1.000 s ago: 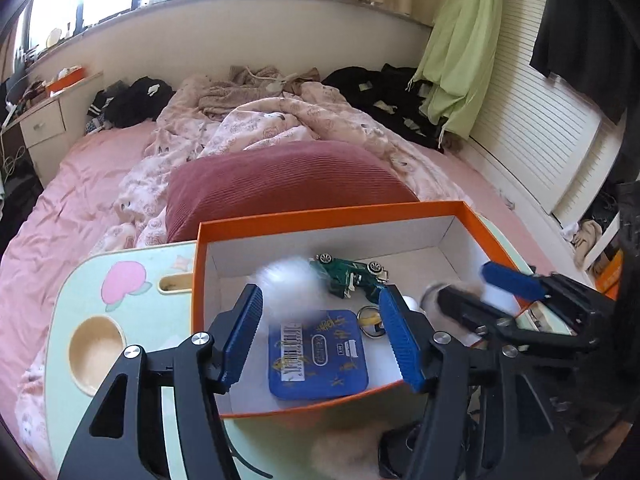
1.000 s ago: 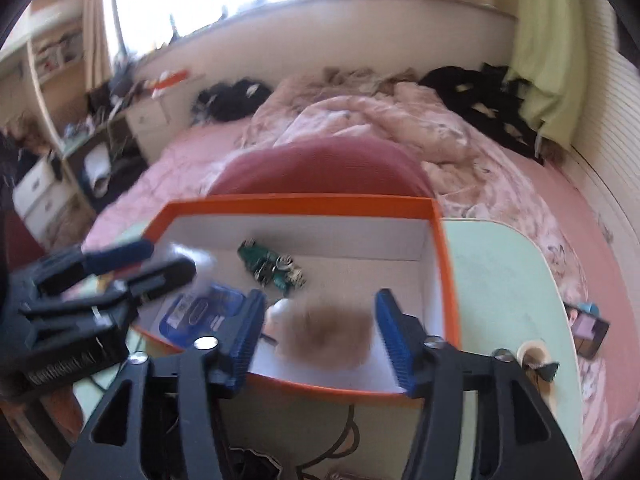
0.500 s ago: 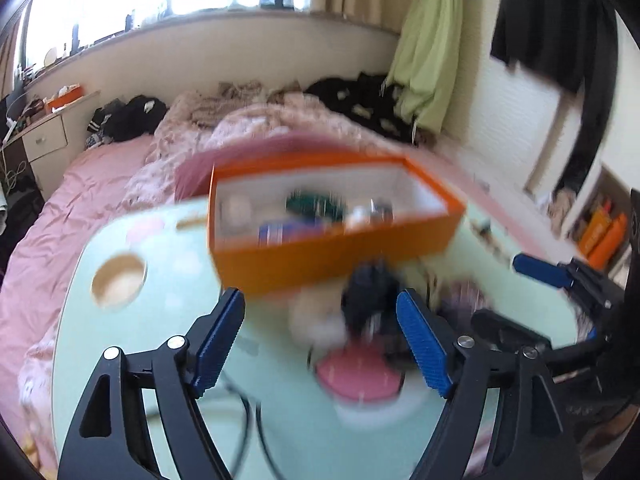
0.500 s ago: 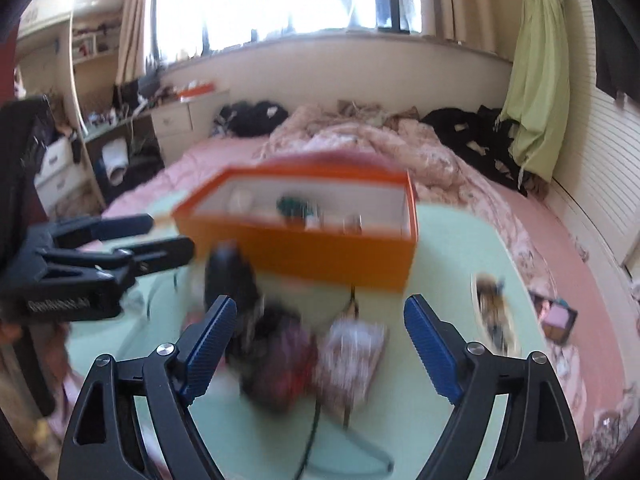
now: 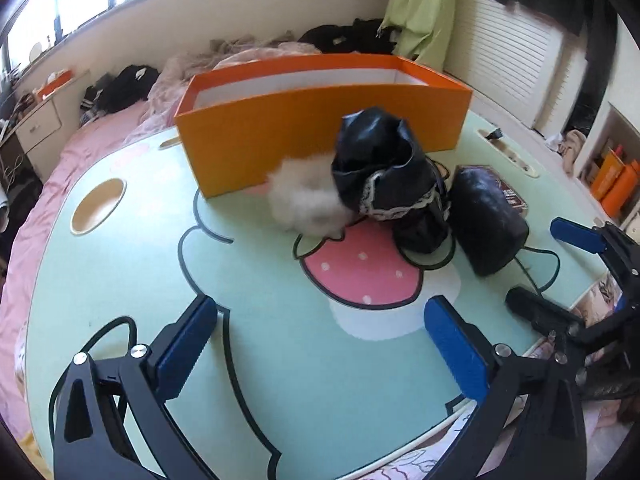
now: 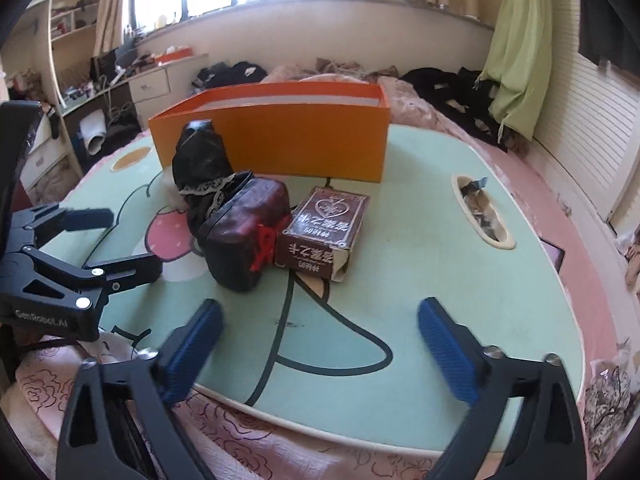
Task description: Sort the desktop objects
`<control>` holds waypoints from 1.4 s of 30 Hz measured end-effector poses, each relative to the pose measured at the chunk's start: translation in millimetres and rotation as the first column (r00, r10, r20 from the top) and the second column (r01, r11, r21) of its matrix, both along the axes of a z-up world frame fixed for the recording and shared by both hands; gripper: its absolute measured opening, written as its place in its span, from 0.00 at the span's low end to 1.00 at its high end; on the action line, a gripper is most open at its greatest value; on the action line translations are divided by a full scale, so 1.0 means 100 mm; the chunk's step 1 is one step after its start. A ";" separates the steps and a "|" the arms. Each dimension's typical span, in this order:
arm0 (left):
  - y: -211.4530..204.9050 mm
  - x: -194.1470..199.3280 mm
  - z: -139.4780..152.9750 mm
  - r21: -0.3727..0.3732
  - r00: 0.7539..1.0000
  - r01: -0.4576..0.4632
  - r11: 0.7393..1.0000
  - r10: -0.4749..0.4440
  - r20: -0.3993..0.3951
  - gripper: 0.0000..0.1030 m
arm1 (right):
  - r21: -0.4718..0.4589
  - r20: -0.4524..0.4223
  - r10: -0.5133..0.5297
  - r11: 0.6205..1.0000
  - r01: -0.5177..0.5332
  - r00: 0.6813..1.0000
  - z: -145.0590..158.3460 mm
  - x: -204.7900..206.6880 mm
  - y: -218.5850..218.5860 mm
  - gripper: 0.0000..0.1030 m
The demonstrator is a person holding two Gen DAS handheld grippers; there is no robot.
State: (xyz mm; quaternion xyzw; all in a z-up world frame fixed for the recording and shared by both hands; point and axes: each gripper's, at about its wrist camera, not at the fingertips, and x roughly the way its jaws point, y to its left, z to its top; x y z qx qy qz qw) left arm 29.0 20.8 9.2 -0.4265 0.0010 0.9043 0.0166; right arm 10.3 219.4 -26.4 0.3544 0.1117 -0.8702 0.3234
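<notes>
Both grippers pulled back from over the orange box to the near tabletop edge. Left gripper and right gripper jaws just opened wide, empty. White pom-pom, black pouch, dark case, brown box wait unsorted before the box; 4 picks left.

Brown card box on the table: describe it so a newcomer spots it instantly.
Find the orange box on the green table. In front of it sit dark bags; the brown card box lies flat at their right end, the only hard, rectangular item, with a pale heart emblem printed on top.
</notes>
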 end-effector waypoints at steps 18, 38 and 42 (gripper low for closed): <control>0.02 0.00 -0.06 0.001 1.000 0.001 1.000 -0.001 -0.004 1.00 | -0.006 0.000 0.003 1.000 -0.003 1.000 0.00 -0.02 0.01 1.00; 0.03 0.00 -0.07 0.001 1.000 0.000 1.000 0.000 -0.004 1.00 | -0.007 0.000 0.006 1.000 -0.006 1.000 -0.01 -0.01 0.01 1.00; 0.03 -0.01 -0.05 0.001 1.000 0.000 1.000 0.000 -0.004 1.00 | -0.007 -0.002 0.008 1.000 -0.008 1.000 -0.01 0.00 0.00 1.00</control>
